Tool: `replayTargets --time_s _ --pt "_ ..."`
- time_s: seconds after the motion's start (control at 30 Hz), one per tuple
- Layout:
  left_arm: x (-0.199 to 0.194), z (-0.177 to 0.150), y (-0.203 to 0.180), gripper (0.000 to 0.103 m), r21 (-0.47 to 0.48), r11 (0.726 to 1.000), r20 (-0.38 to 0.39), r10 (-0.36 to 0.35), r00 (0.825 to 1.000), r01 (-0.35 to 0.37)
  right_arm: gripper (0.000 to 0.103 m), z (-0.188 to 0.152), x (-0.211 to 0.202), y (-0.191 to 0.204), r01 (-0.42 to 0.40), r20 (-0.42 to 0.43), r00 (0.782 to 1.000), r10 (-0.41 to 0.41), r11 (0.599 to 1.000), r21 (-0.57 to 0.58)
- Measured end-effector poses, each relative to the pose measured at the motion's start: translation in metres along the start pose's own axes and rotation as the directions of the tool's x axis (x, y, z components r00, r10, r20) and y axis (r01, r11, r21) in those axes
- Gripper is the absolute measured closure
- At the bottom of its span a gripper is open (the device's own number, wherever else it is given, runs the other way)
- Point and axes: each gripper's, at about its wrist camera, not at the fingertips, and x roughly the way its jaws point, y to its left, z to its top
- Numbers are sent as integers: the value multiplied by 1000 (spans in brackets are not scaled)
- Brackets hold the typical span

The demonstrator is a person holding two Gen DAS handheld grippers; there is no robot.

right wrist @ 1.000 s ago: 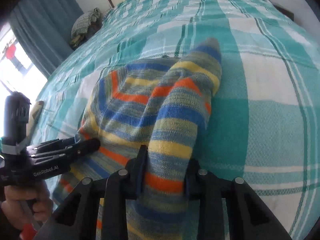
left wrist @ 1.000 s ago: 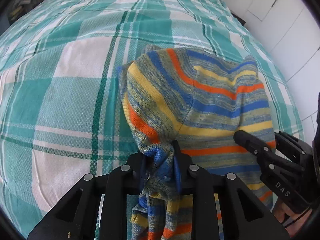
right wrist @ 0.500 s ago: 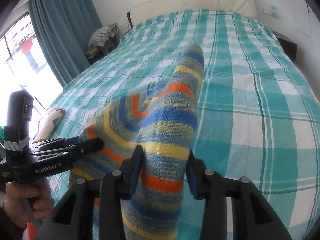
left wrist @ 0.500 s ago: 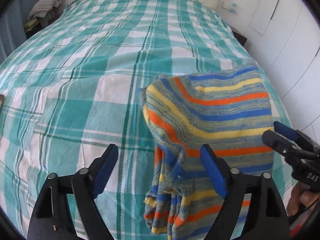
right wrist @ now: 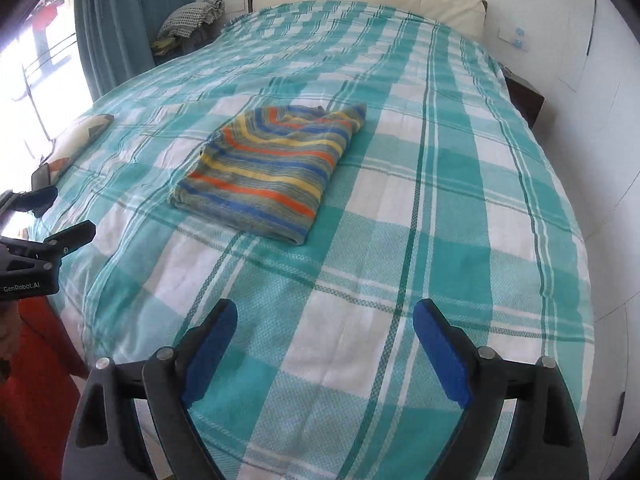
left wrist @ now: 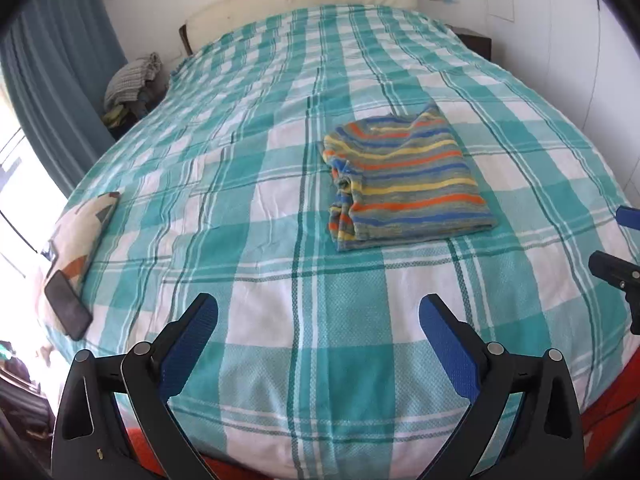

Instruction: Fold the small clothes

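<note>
The folded sweater [left wrist: 404, 176] lies on the bed [left wrist: 280, 264]; left gripper [left wrist: 318, 332] and right gripper [right wrist: 322, 340] jaws are spreading, empty.

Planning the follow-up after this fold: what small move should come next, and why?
Probably tidy the bunched left edge of the striped garment. It lies folded on the bed, but that edge looks rumpled. Both the left tool and right tool are clear of it, jaws opening with nothing between.

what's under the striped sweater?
The folded striped sweater lies flat on the teal plaid bedspread. Only bedspread shows around its edges; anything beneath or between its layers is covered.
</note>
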Motion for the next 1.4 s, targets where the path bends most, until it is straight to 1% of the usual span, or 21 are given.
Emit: replayTargets --time_s 0.07,0.1,0.17,0.27,0.3,0.37,0.5,0.57,0.67,0.83,0.9,0.93,1.07,1.2,1.33,1.4 --pt "-24 1 -2 2 28 998 39 59 997 -60 10 1 -26 5 -7 30 1000 7 1000 10" --pt "-33 1 -2 2 35 997 53 66 996 -68 9 2 -37 9 0 42 999 -1 1000 10" --pt "-49 -1 3 2 21 999 50 26 998 -27 9 4 -58 16 2 63 998 -2 1000 1" --pt "-65 -5 9 2 -24 999 -10 -45 999 44 9 8 -82 25 -33 61 998 32 999 21" --pt "-69 -7 11 2 -35 998 -15 -54 998 54 9 7 -89 27 -41 63 997 39 999 30" --pt "-80 -13 13 2 -58 996 -10 -63 998 62 8 4 -101 32 -29 68 997 27 999 33" --pt "-94 -24 17 1 -94 991 -2 -101 995 100 7 -5 -119 43 -13 84 996 12 1000 12" --pt "-96 -27 17 1 -94 989 -5 -113 994 112 4 -10 -124 48 -23 83 996 22 1000 10" --pt "-94 -31 15 1 -87 992 -14 -92 996 91 3 -17 -126 55 -29 78 997 29 1000 6" --pt "-98 -33 13 0 -80 994 -4 -77 997 76 3 -24 -127 64 13 67 998 -11 1000 -21" --pt "-101 -35 14 0 -86 993 6 -78 997 78 2 -26 -129 65 15 67 998 -14 1000 -16" --pt "-101 -35 15 0 -89 993 6 -79 997 80 1 -26 -130 65 12 68 998 -12 1000 -10" --pt "-102 -36 16 0 -100 992 -2 -73 997 73 1 -26 -136 66 4 66 998 -5 1000 10" --pt "-104 -32 19 0 -117 989 -10 -92 996 90 1 -23 -144 72 5 60 998 -5 1000 1" --pt "-114 -23 23 0 -86 995 32 -51 998 53 1 -18 -154 76 -3 60 998 4 1000 -8" --pt "-123 -18 29 0 -91 994 89 -59 994 67 1 -15 -159 75 -20 70 997 21 1000 -13"
